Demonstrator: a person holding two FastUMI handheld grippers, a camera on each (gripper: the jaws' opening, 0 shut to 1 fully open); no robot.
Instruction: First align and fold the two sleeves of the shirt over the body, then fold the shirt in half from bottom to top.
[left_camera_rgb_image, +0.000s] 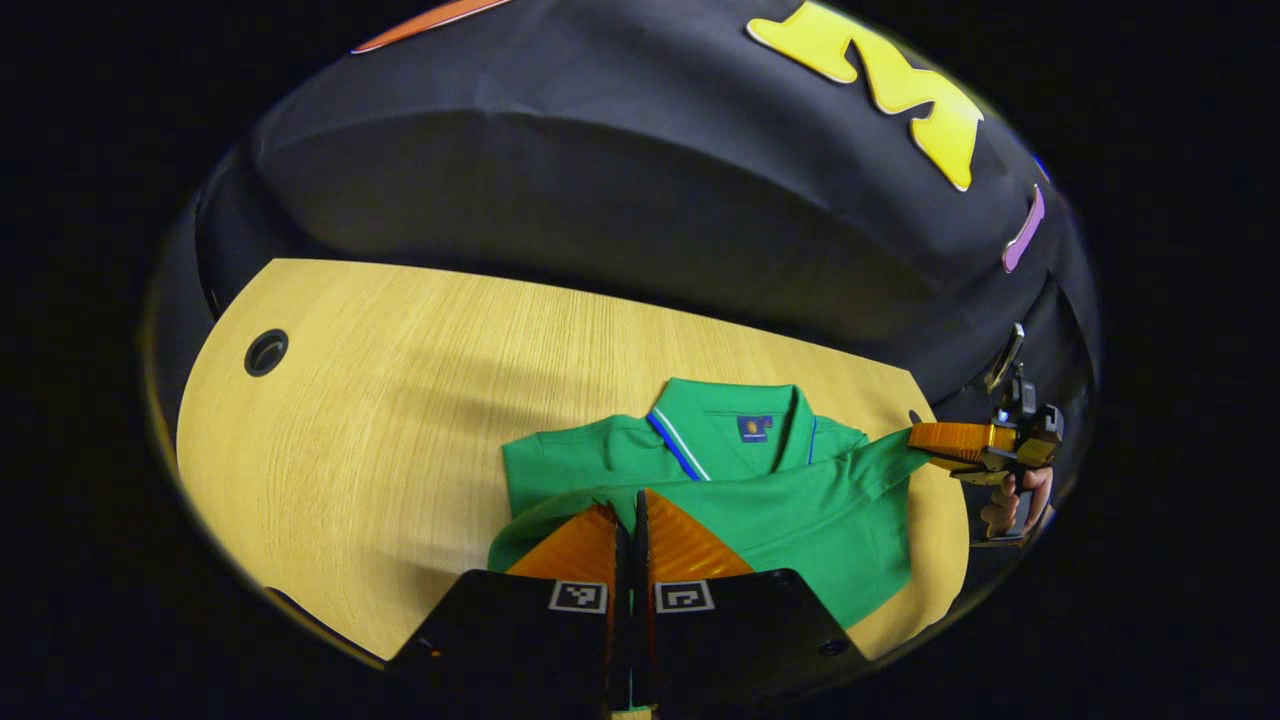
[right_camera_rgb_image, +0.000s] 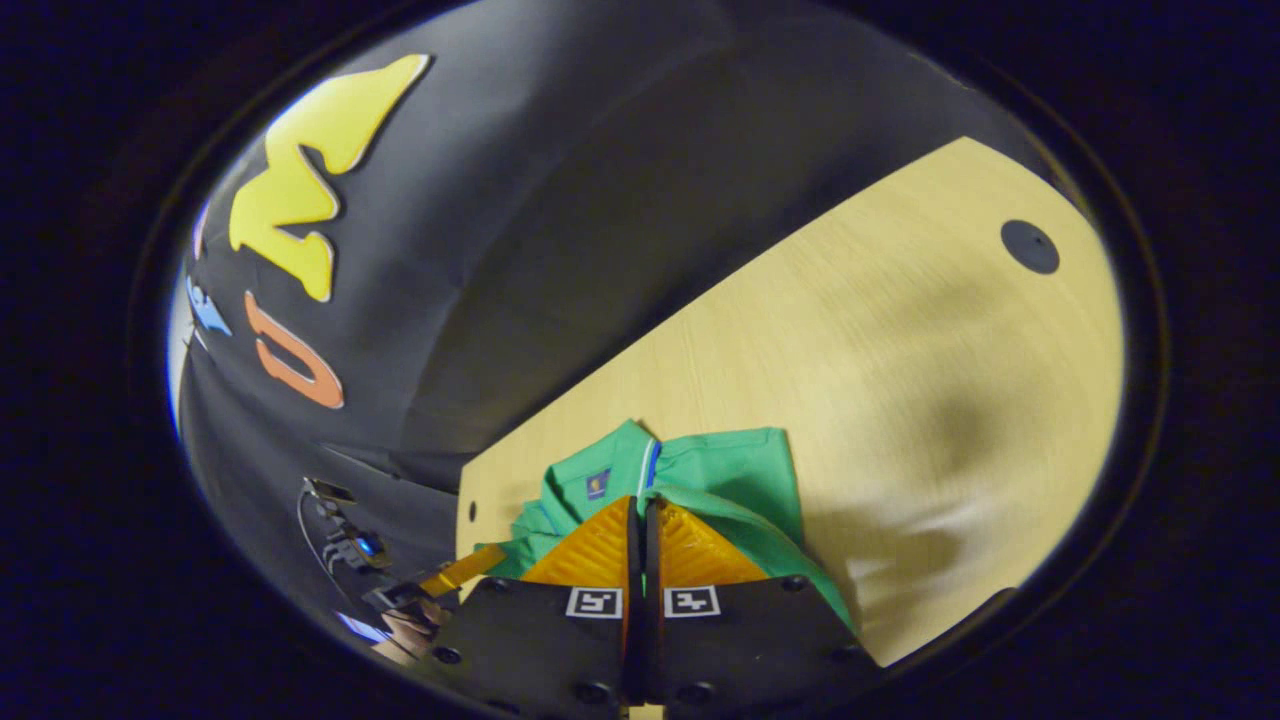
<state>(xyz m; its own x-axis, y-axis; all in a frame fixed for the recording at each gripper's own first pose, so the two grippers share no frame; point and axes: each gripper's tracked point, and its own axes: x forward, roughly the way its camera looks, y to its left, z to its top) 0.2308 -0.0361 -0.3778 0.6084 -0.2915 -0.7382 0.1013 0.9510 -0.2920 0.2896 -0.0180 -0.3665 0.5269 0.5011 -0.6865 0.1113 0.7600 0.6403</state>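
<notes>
A green polo shirt (left_camera_rgb_image: 800, 510) lies on the wooden table (left_camera_rgb_image: 400, 400), its collar (left_camera_rgb_image: 700, 420) at the far side and its sleeves folded in. Its lower part is raised over the body. In the left gripper view, my left gripper (left_camera_rgb_image: 628, 510) is shut on the lifted lower edge near its left end. The right gripper (left_camera_rgb_image: 915, 437), held by a hand (left_camera_rgb_image: 1010, 505), pinches the same edge at the right corner. The right gripper view has my right gripper (right_camera_rgb_image: 640, 510) shut on green shirt (right_camera_rgb_image: 740, 470) fabric, with the left gripper (right_camera_rgb_image: 470, 570) at the lower left.
Bare wood stretches to the left of the shirt, with a round cable hole (left_camera_rgb_image: 265, 352) near the far left corner. The right gripper view has a second round hole (right_camera_rgb_image: 1030, 246) far off on the table (right_camera_rgb_image: 900, 400). The black booth wall (left_camera_rgb_image: 620, 200) stands close behind the table.
</notes>
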